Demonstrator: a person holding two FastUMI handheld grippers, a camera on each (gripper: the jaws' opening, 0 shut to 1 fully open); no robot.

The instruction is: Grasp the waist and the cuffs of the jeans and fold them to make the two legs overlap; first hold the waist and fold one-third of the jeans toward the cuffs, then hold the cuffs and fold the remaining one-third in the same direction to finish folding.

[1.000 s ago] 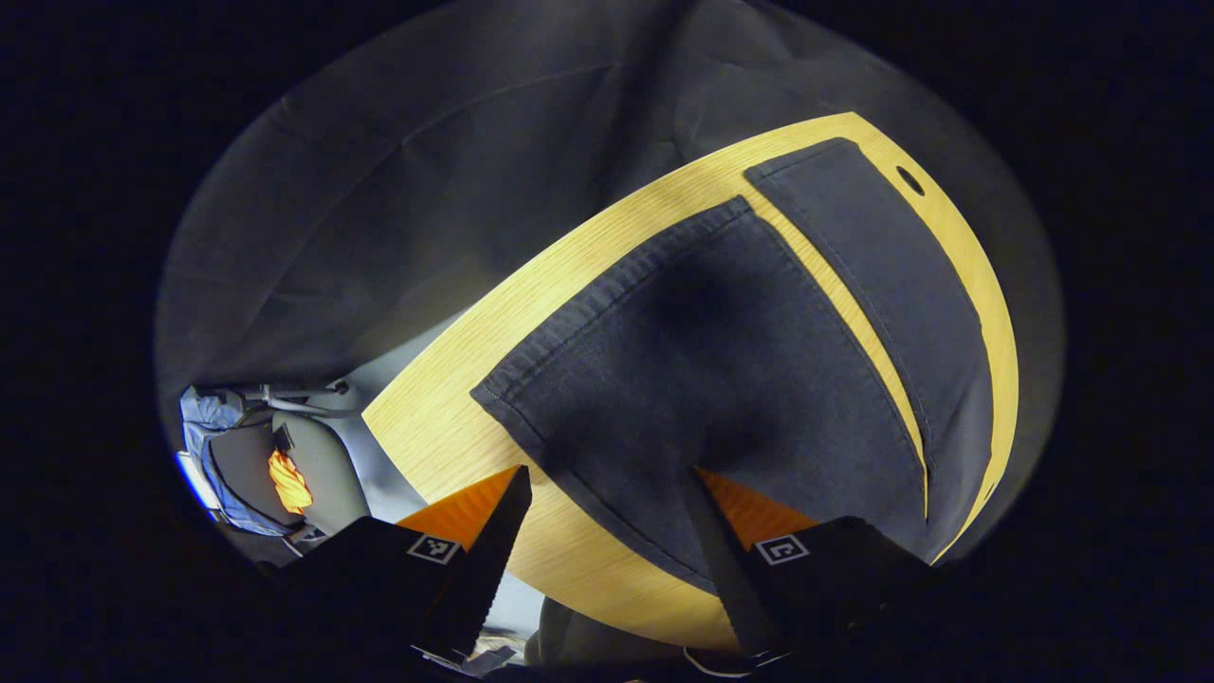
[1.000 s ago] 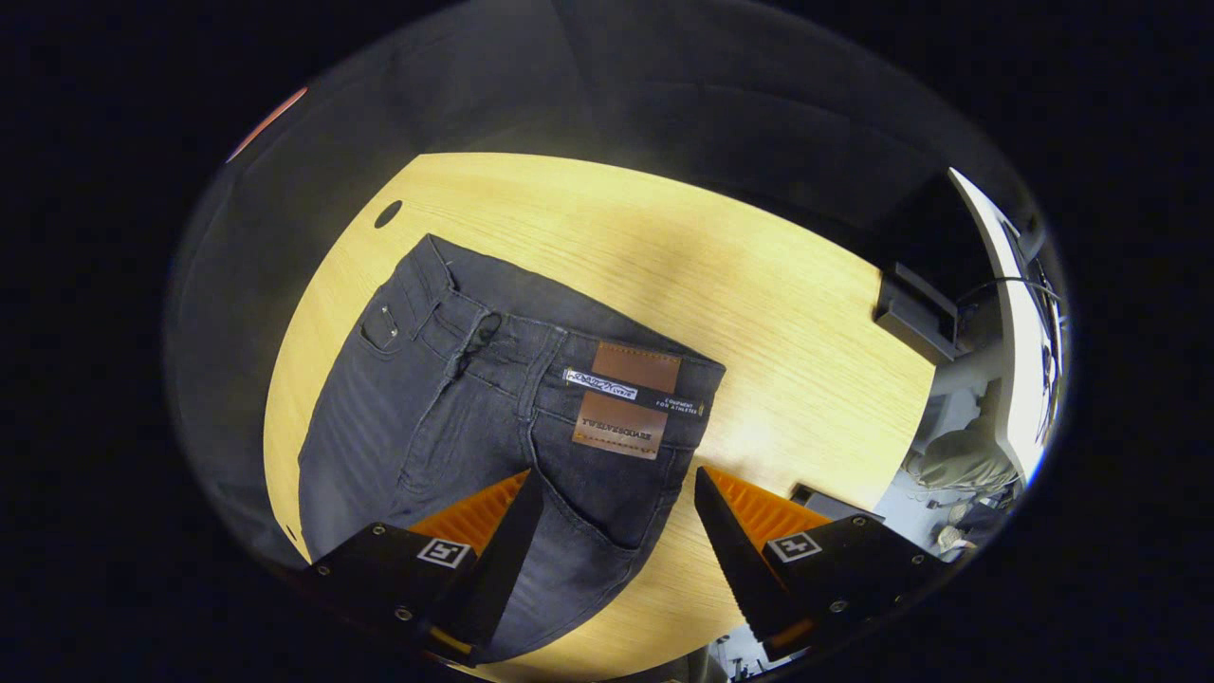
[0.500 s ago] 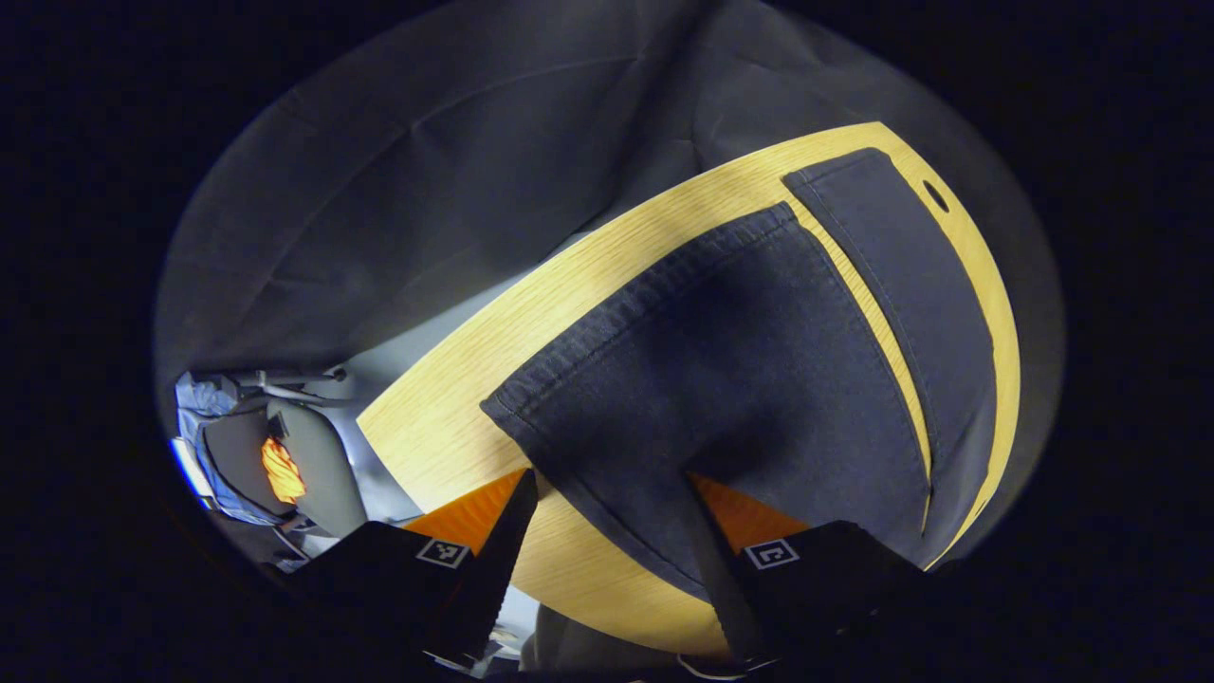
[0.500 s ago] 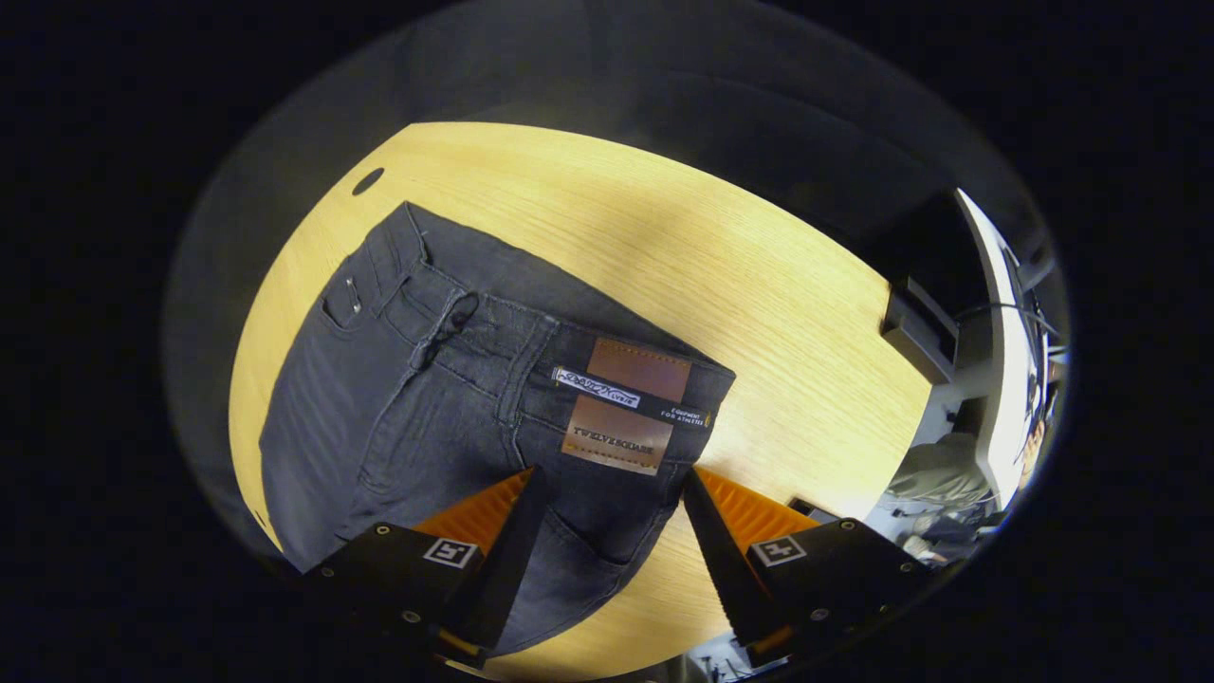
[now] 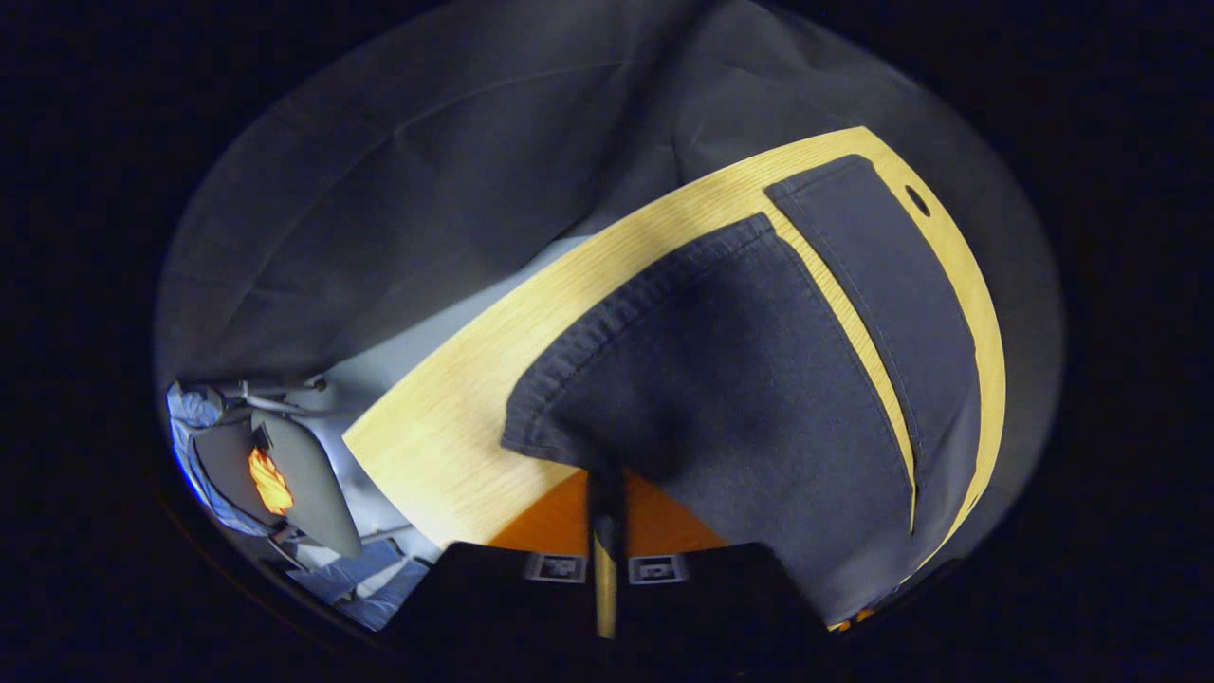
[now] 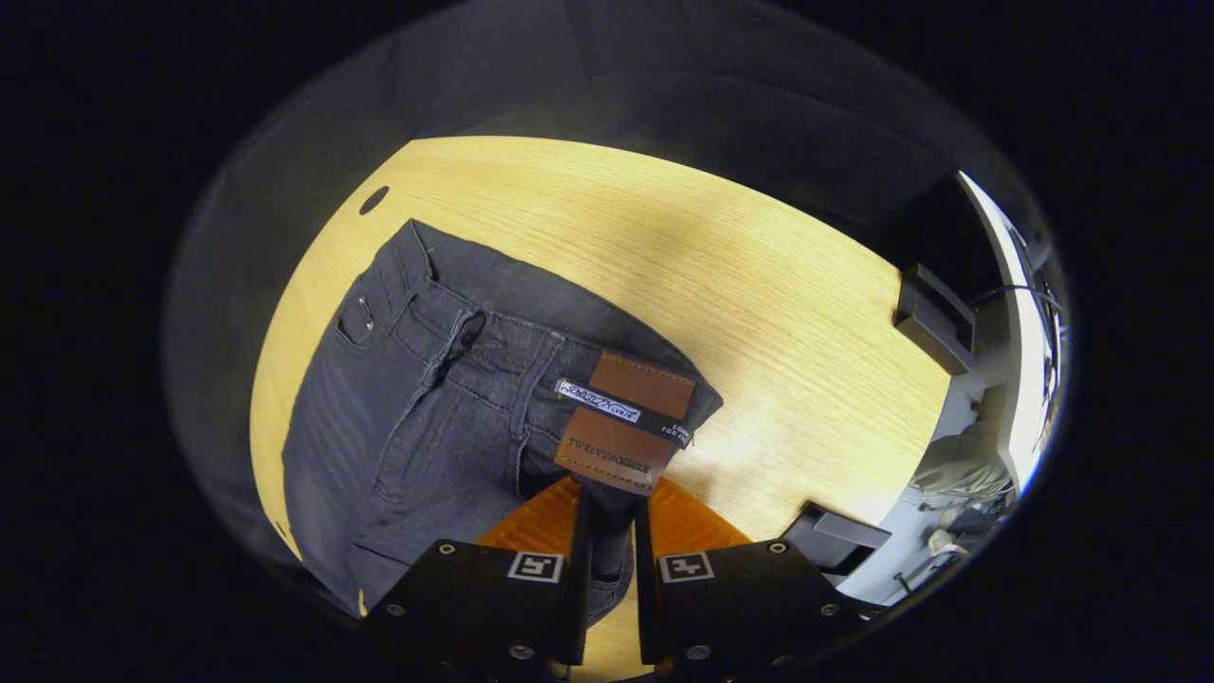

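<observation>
Dark grey jeans lie spread flat on a light wooden table [image 6: 778, 285]. In the left gripper view the near leg's cuff [image 5: 607, 332] bunches up where my left gripper [image 5: 605, 489] is shut on its hem. The far leg [image 5: 882, 285] lies alongside, a strip of table between them. In the right gripper view the waist [image 6: 493, 341] faces me with a brown leather patch [image 6: 621, 422]. My right gripper [image 6: 607, 507] is shut on the waistband just below that patch, and the denim puckers between the fingers.
A small dark hole [image 6: 374, 199] marks the table near the far edge. A black box [image 6: 934, 318] sits at the table's right end. A chair with an orange item [image 5: 270, 474] stands on the floor off the table's left end.
Both grippers went from open to shut. The left one closed on the near cuff's hem, the right one on the waistband by the patch; the cloth has bunched at both grips.
</observation>
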